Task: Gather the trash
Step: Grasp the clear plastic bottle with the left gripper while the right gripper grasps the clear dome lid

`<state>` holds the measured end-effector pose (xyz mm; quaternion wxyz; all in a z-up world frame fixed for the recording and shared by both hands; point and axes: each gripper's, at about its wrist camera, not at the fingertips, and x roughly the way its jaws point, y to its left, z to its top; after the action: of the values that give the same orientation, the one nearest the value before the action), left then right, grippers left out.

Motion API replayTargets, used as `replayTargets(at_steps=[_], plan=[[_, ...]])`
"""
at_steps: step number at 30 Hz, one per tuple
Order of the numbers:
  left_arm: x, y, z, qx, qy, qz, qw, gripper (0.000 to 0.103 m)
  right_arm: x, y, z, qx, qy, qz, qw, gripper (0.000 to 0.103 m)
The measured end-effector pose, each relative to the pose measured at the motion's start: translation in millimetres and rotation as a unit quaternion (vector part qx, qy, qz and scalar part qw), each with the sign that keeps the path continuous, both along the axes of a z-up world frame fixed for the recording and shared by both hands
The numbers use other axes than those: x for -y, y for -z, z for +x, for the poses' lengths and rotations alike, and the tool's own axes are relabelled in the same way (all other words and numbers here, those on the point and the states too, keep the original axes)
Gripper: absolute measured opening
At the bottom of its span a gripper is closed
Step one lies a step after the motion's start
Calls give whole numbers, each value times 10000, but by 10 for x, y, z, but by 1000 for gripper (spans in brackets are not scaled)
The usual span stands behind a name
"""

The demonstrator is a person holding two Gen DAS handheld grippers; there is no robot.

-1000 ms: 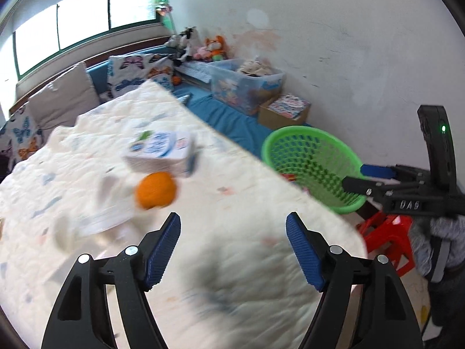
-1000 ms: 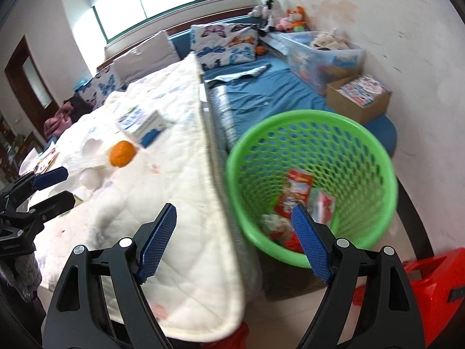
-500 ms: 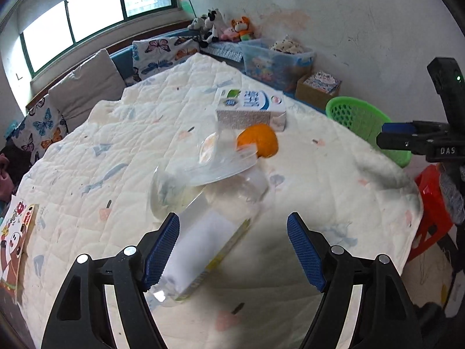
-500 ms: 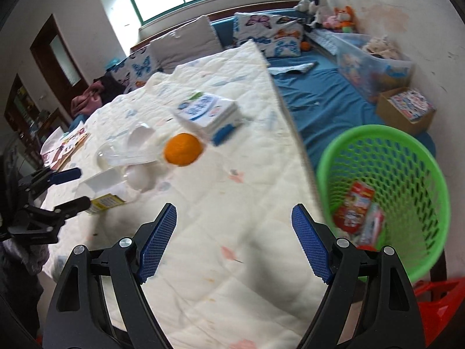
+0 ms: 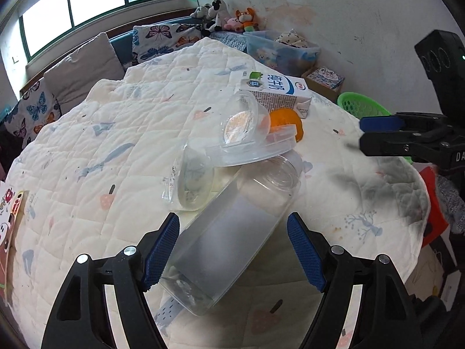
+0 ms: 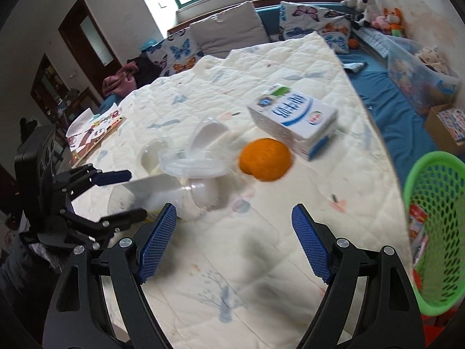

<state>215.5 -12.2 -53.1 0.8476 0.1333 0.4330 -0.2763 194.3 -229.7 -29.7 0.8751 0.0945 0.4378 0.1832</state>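
A clear plastic bottle lies on its side on the white quilt. My left gripper is open and straddles it; the right pad stands apart from it. A clear clamshell box and a clear cup rest at the bottle's far end. Behind them are an orange and a milk carton. My right gripper hangs open and empty over bare quilt, with the orange and carton ahead of it. The left gripper shows around the bottle.
A green mesh basket with wrappers inside stands on the floor right of the bed. A red stool is beside it. A picture book lies at the quilt's left edge. Pillows, a plastic bin and plush toys line the back.
My left gripper has come in low over the bottle, which now lies between its fingers. My right gripper has swung left from above the green basket to over the quilt.
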Motion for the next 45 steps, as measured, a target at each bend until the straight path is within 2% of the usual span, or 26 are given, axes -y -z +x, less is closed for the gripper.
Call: replayTargets(at_steps=[8,11,15,23,26,33,38,45], plan=[[-39,42,12,-23,39,-19,10000,74,-218,-106,473,-191,-132,465,9986,81],[-27,48,8,-3,132,19,9999,74,-265,-76,716,-454,-125,683,9965,77],[-1,62,6,7,275,112,9996,74,-332,43,975,-817,-35,742,9939,72],[83,100,48,3,602,300,9977,74,-447,246,1172,-1166,-33,654,9910,54],[142,101,36,48,766,369,9964,73,-458,253,1175,-1151,-50,634,9913,44],[239,138,97,-42,983,387,9944,70,-374,165,1096,-957,0,711,9929,42],[295,160,62,35,1056,487,9932,68,-337,-42,959,-522,-28,466,9975,42],[332,170,35,19,992,610,9932,67,-145,-231,772,-269,69,676,9973,42]])
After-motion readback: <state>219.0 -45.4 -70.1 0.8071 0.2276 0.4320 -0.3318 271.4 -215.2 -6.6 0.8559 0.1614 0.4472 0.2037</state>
